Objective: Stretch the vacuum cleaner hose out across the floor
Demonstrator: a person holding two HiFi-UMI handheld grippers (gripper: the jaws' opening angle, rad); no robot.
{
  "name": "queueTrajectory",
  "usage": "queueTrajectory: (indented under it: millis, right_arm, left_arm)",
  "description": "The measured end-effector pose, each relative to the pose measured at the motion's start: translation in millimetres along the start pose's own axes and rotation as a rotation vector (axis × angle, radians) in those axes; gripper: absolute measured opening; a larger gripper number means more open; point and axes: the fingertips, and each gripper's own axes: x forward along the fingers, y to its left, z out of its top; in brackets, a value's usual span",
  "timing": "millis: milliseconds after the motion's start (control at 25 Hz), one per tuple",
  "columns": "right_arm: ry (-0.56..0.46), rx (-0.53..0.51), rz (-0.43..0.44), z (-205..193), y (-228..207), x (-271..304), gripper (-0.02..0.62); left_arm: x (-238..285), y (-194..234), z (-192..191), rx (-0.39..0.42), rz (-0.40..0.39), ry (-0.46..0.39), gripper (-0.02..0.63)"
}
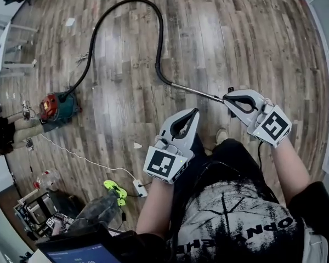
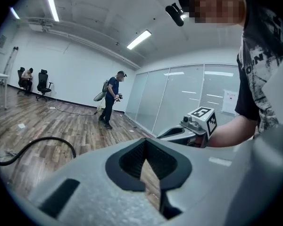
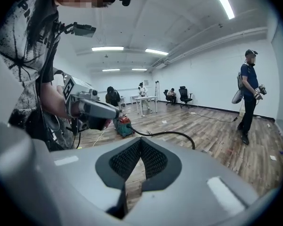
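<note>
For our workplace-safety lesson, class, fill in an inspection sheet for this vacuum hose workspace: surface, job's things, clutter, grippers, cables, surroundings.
Surface: wood-plank floor.
Job's things: vacuum cleaner to the person's left; black hose lies in a loop; metal wand ends by the right gripper.
Clutter: paper scraps, plastic bottle.
Grippers: left gripper and right gripper both shut, empty.
Cables: white cable runs to a power strip.
Surroundings: glass wall; a person standing far off.

grey t-shirt [image 1: 236,215] with black splatter print and lettering, short sleeves, black trousers [image 1: 222,159]. left gripper [image 1: 196,112] and right gripper [image 1: 226,98]: pale grey shells, black-lined jaw openings, each with a white cube [image 1: 165,165] bearing black square markers.
</note>
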Motion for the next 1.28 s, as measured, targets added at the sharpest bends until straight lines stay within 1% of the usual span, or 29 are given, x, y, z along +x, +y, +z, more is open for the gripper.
queueTrajectory:
  millis: [120, 200, 320, 440, 520, 560, 600, 720, 800, 880, 1000, 1040, 1120, 1160, 1240, 1280]
  right_arm:
    - [0.050, -0.004, 0.019, -27, 6, -8, 0.006]
    - [0.086, -0.002, 0.016, -42, 3, -7, 0.006]
    - [0.136, -0.007, 0.004, -65, -4, 11, 0.011]
    - [0.199, 0.024, -0.005, -100, -11, 37, 0.017]
    - [0.233, 0.062, -0.016, -128, -16, 57, 0.026]
    - [0.249, 0.079, -0.018, -144, -19, 67, 0.031]
    - [0.269, 0.087, -0.018, -160, -23, 77, 0.035]
    - [0.320, 0.073, -0.024, -206, -46, 112, 0.041]
    - [0.347, 0.063, -0.021, -241, -60, 137, 0.045]
    - [0.390, 0.059, 0.000, -285, -63, 159, 0.063]
    - [0.487, 0.058, 0.035, -366, -66, 187, 0.085]
    - [0.522, 0.067, 0.049, -397, -68, 196, 0.094]
    - [0.585, 0.099, 0.078, -466, -70, 212, 0.135]
    - [0.613, 0.116, 0.091, -501, -71, 221, 0.141]
    - [0.664, 0.142, 0.114, -570, -73, 242, 0.177]
    - [0.687, 0.151, 0.124, -600, -74, 252, 0.180]
  left_arm:
    - [-3, -9, -17, 0.027, 0.030, 0.034, -0.002]
    - [2, -5, -23, 0.045, 0.034, 0.022, -0.002]
    - [13, 13, -33, 0.065, 0.004, 0.000, -0.002]
    - [23, 34, -47, 0.075, -0.025, 0.006, -0.002]
    - [28, 50, -56, 0.089, -0.038, -0.001, -0.002]
    - [29, 59, -62, 0.085, -0.039, -0.007, -0.002]
    - [31, 69, -68, 0.064, -0.034, -0.015, -0.002]
    - [39, 112, -90, -0.051, -0.011, -0.032, -0.002]
    - [47, 140, -109, -0.066, 0.005, -0.038, -0.002]
    - [51, 162, -132, -0.066, 0.024, -0.042, -0.002]
    - [61, 186, -169, -0.076, 0.041, -0.051, -0.002]
    - [66, 193, -182, -0.076, 0.047, -0.055, -0.001]
    - [79, 202, -209, -0.077, 0.065, -0.054, -0.002]
    - [85, 206, -222, -0.080, 0.076, -0.048, -0.002]
    - [96, 215, -246, -0.079, 0.099, -0.031, -0.002]
    - [101, 220, -258, -0.069, 0.111, -0.021, -0.002]
